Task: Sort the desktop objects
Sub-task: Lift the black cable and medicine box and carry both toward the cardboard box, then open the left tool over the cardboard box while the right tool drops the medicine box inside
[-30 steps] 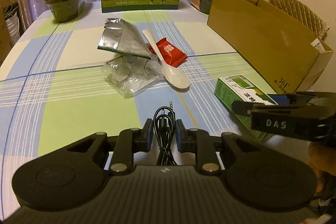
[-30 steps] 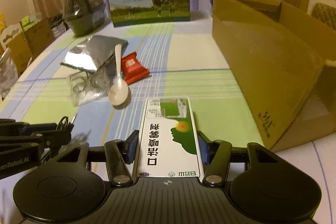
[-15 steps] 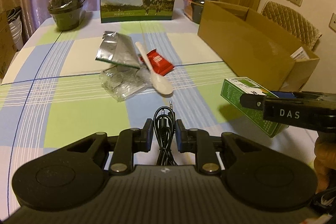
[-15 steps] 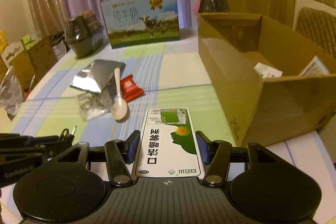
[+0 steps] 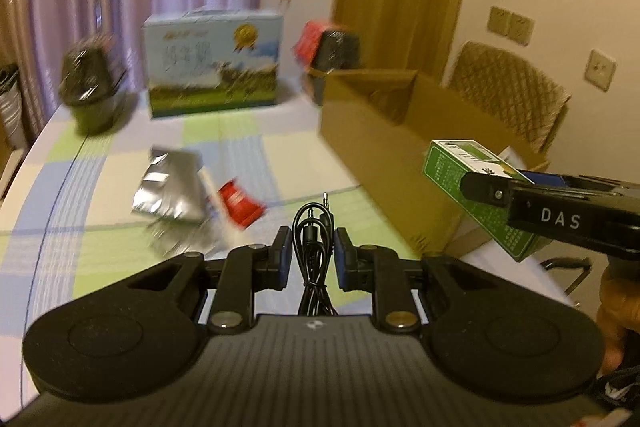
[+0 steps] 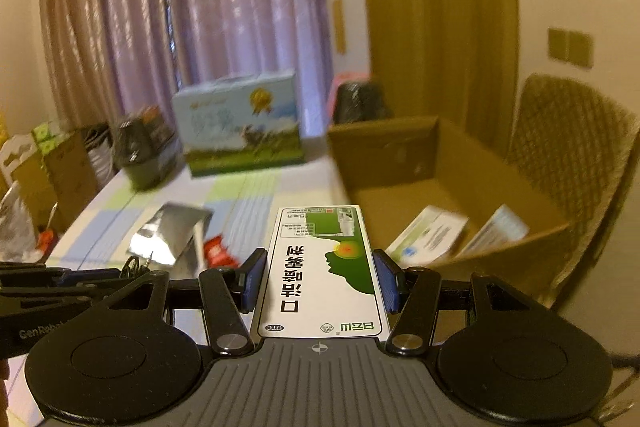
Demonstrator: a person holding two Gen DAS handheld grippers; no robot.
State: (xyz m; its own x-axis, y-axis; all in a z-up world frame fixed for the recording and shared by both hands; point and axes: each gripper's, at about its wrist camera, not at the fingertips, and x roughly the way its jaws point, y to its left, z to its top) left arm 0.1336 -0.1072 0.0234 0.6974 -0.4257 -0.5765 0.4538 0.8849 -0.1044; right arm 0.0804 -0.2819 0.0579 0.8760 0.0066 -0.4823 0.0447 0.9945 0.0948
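Left gripper, fingers closed on a coiled black cable. Right gripper clamps a green-and-white box, held above the table beside the open cardboard carton, right.

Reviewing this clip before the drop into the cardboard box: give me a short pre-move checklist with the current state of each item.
1. Right gripper clamped on the green and white box: ok, a pad presses each long side.
2. Left gripper holding the black cable: ok, the bundle sits between the pads.
3. Cardboard box open at the top: ok.
4. Room inside it: ok, two cartons lie on its floor with bare cardboard beside them.
5. Green and white box already over the opening: cannot tell; in the left wrist view it hangs near the front corner.
6. Both held items lifted off the table: ok.
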